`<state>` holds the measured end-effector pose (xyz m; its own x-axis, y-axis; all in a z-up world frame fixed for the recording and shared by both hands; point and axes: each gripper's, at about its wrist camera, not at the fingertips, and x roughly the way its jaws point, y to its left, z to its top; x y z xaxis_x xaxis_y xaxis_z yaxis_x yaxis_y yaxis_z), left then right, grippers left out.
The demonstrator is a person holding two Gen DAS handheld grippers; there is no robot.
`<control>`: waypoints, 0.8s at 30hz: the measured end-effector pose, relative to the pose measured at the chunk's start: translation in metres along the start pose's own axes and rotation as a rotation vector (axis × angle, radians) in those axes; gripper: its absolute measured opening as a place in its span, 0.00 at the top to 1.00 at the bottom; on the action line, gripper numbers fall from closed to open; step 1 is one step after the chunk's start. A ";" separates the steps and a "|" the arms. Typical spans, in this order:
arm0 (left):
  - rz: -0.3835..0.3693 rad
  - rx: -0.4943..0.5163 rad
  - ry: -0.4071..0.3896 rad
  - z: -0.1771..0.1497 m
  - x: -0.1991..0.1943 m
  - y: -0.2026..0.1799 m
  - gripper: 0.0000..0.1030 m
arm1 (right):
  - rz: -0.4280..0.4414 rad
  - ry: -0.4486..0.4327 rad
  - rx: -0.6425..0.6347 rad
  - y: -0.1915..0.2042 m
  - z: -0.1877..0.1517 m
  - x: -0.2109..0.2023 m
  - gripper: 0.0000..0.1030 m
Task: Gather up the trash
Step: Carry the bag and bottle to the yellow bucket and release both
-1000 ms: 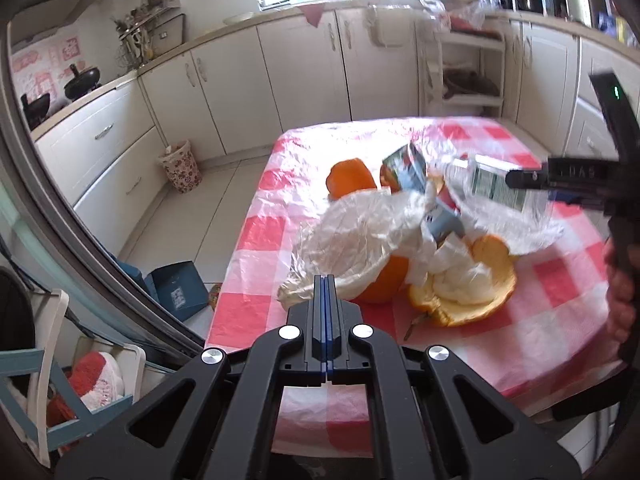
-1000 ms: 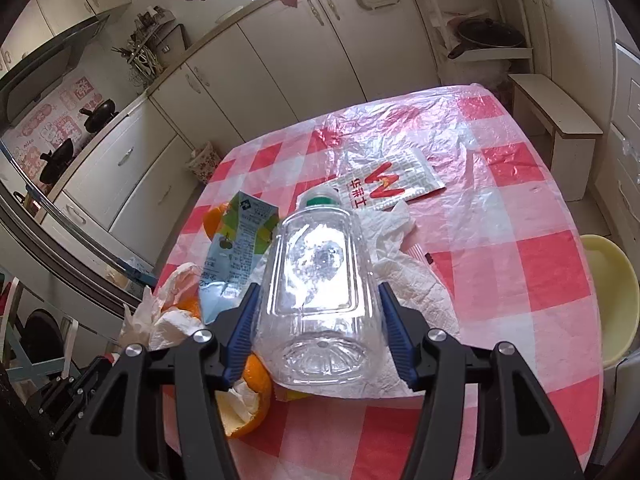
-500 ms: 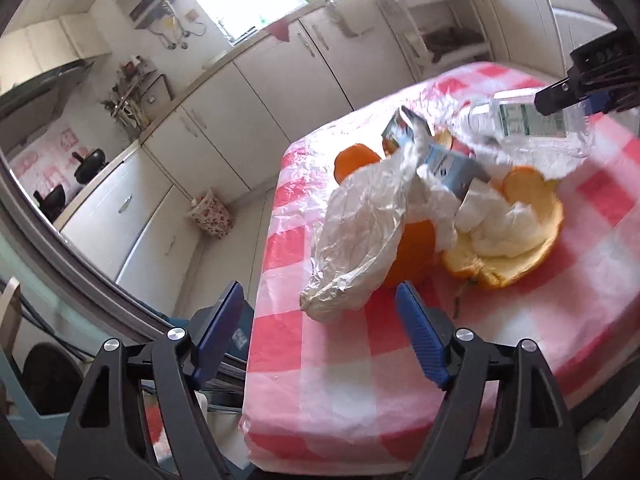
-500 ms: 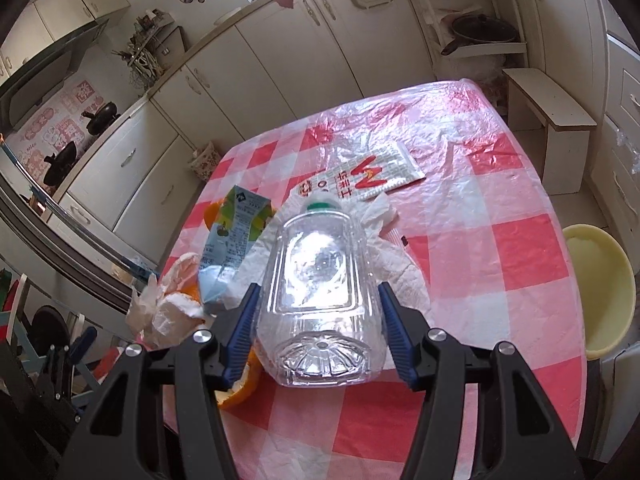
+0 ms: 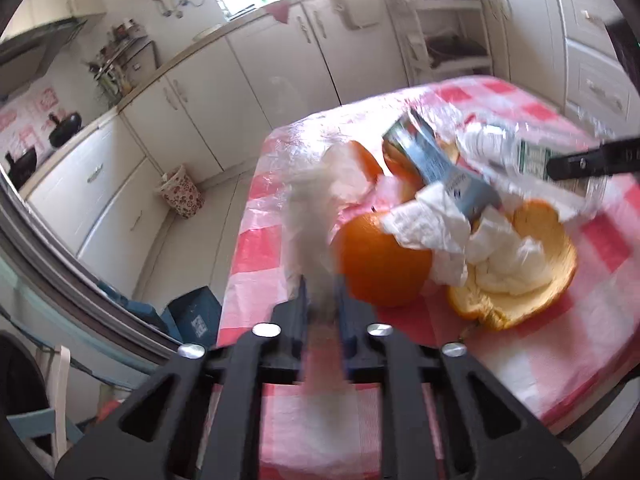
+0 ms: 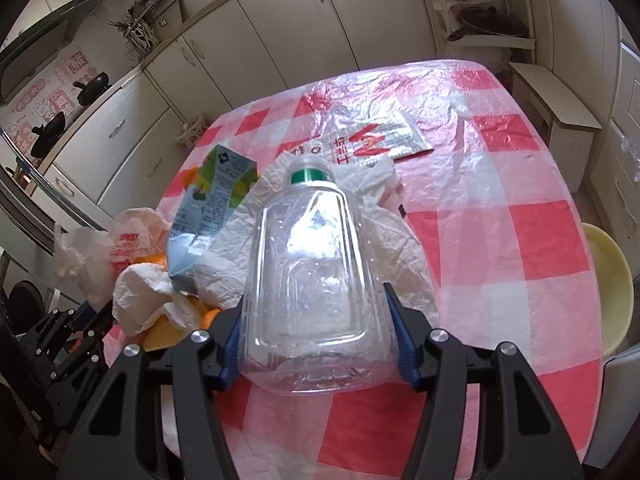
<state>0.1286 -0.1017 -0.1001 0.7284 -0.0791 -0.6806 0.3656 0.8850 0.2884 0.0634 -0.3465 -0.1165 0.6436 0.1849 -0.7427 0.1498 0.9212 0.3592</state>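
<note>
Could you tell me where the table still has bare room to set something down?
Bare cloth lies right of the clear bottle, toward the yellow stool, and beyond the printed packet. Left of the bottle, carton, tissues and orange peel crowd together.

A clear, glossy plastic bottle point(image 6: 316, 280) with a green plastic cap rests against crinkled white paper point(image 6: 384, 240). A thin, shiny plastic film covers the red-and-white checked tablecloth point(image 6: 500, 184), wrinkled and catching the light. Beside it stand a printed, smooth-coated cardboard carton point(image 6: 208, 208), a crumpled translucent plastic bag point(image 6: 108, 248), and orange peel point(image 5: 532, 276), dimpled outside and matt, pithy inside. The cream kitchen cabinets point(image 5: 208, 92) look smooth and satin.
</note>
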 end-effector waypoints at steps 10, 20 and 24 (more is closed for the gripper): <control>-0.152 -0.244 -0.064 0.009 -0.059 0.060 0.90 | 0.069 -0.088 0.075 -0.016 0.014 -0.038 0.44; -0.334 -0.177 -0.157 0.051 -0.109 0.006 0.90 | -0.161 -0.181 0.249 -0.127 0.024 -0.100 0.44; -0.422 -0.134 -0.164 0.065 -0.115 -0.037 0.90 | -0.315 -0.107 0.346 -0.186 0.019 -0.092 0.44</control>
<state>0.0692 -0.1550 0.0115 0.6181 -0.5065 -0.6012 0.5793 0.8104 -0.0872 -0.0097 -0.5418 -0.1041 0.5972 -0.1380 -0.7901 0.5795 0.7553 0.3062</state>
